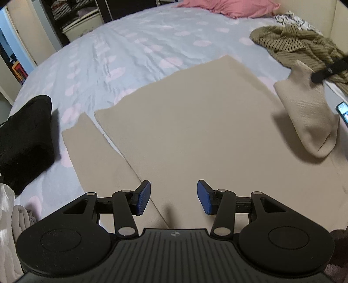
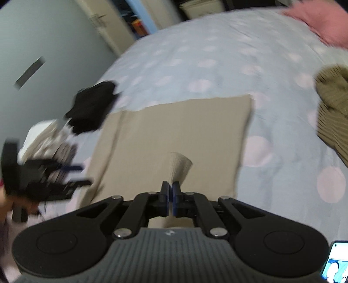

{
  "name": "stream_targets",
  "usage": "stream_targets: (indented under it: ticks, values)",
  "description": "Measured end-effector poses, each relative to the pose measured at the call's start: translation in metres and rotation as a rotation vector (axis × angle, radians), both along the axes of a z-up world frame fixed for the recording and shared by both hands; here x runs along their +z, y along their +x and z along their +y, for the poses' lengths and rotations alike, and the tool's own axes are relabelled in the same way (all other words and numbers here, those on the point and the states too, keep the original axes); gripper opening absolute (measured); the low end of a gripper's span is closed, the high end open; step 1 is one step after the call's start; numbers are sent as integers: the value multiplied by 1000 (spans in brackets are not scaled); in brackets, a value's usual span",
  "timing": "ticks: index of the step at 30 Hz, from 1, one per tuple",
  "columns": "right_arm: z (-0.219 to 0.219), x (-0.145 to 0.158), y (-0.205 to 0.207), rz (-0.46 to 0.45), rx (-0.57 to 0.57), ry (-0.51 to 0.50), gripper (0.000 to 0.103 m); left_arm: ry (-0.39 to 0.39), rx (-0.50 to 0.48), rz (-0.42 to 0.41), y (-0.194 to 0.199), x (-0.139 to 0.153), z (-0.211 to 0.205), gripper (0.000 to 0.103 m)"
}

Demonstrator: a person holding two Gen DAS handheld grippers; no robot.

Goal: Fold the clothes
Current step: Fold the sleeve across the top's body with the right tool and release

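Note:
A beige garment (image 1: 195,130) lies flat on the bed, its left sleeve (image 1: 95,152) folded alongside. My left gripper (image 1: 174,197) is open and empty, hovering over the garment's near edge. My right gripper (image 2: 170,191) is shut on the garment's right sleeve (image 2: 179,166), holding it lifted above the body (image 2: 174,130). In the left wrist view the lifted sleeve (image 1: 304,113) hangs from the right gripper (image 1: 322,74) at the right. The left gripper (image 2: 43,176) shows blurred at the left of the right wrist view.
The bed has a light blue sheet (image 1: 121,56) with pink dots. A black garment (image 1: 24,139) lies at the left, an olive striped garment (image 1: 300,48) at the right, a pink pillow (image 1: 228,7) at the far end. A phone (image 2: 335,261) lies near right.

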State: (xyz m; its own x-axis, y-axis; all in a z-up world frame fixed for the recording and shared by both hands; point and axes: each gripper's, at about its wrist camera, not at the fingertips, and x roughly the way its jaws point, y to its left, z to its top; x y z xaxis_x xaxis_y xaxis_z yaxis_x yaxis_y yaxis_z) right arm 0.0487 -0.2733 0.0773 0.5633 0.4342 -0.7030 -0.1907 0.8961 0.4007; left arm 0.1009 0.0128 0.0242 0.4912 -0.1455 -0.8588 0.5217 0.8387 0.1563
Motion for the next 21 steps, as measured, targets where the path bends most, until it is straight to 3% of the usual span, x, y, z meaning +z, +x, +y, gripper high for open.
stream_targets:
  ticks: [3,7,10,13,16,19,21]
  values:
    - [33,2,-30,-61,82,-24,4,-15,12,-10,-2,4,1,45]
    - [82,-15,-65,-136,209,-165,4,-15,9,-16,-7,5,1,45]
    - [107,-35,-83,-130,303,-233,4,-8,-3,-28,-13,5,0,45]
    - [120,-55,-93,-84,382,-228,4,-10,-17,-30,-18,4,-1,45]
    - [125,-64,-102,-83,422,-256,12,-13,-49,-39,-25,3,-4,45]
    - [118,-65,-108,-96,416,-269,26,-11,-95,-47,-35,1,-10,45]
    - [110,-65,-111,-100,398,-260,28,-13,-133,-45,-42,-1,-14,45]
